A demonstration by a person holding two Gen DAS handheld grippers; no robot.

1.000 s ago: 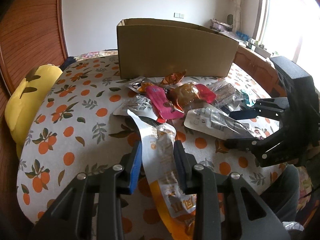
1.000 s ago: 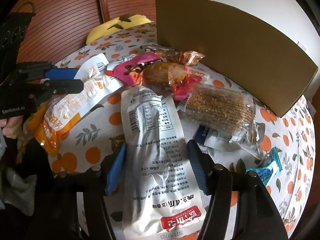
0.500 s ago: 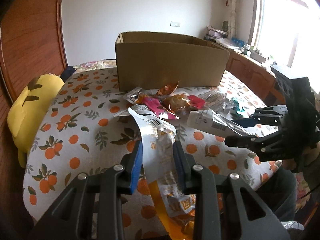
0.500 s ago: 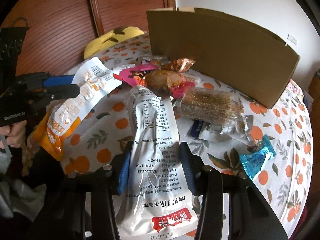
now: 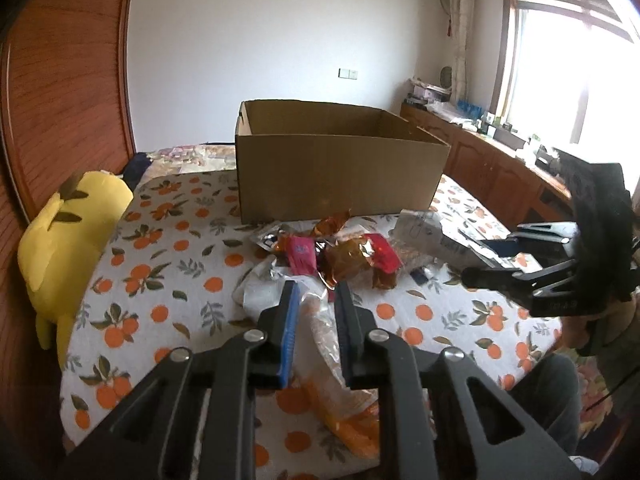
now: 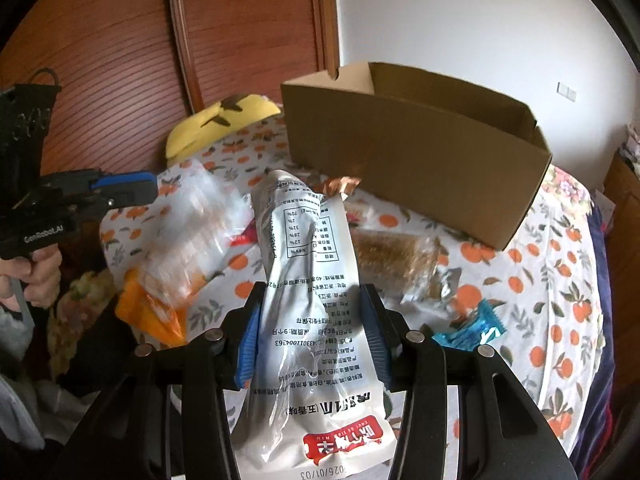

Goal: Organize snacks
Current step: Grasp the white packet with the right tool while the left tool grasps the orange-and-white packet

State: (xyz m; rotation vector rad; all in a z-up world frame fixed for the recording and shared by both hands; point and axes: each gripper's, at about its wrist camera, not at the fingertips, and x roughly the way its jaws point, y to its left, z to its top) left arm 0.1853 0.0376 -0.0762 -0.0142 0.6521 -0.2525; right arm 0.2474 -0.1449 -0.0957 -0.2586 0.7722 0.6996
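Observation:
My left gripper (image 5: 316, 300) is shut on a clear-and-orange snack packet (image 5: 344, 412), held above the table; the packet also shows in the right wrist view (image 6: 172, 240). My right gripper (image 6: 312, 320) is shut on a long white snack packet (image 6: 312, 304) and holds it lifted; the packet also shows in the left wrist view (image 5: 432, 236). An open cardboard box (image 5: 336, 168) stands at the back of the table. A pile of snacks (image 5: 344, 256) lies in front of the box.
The table has an orange-print cloth (image 5: 168, 280). A yellow plush (image 5: 68, 248) lies at its left edge. A brown cereal bar packet (image 6: 392, 260) and a blue wrapper (image 6: 472, 328) lie to the right. A wooden wall (image 5: 60, 80) stands left.
Both grippers have risen and pulled back from the table, each lifting its packet. The right gripper's jaws closed in on the white packet. The box's open top has come into view.

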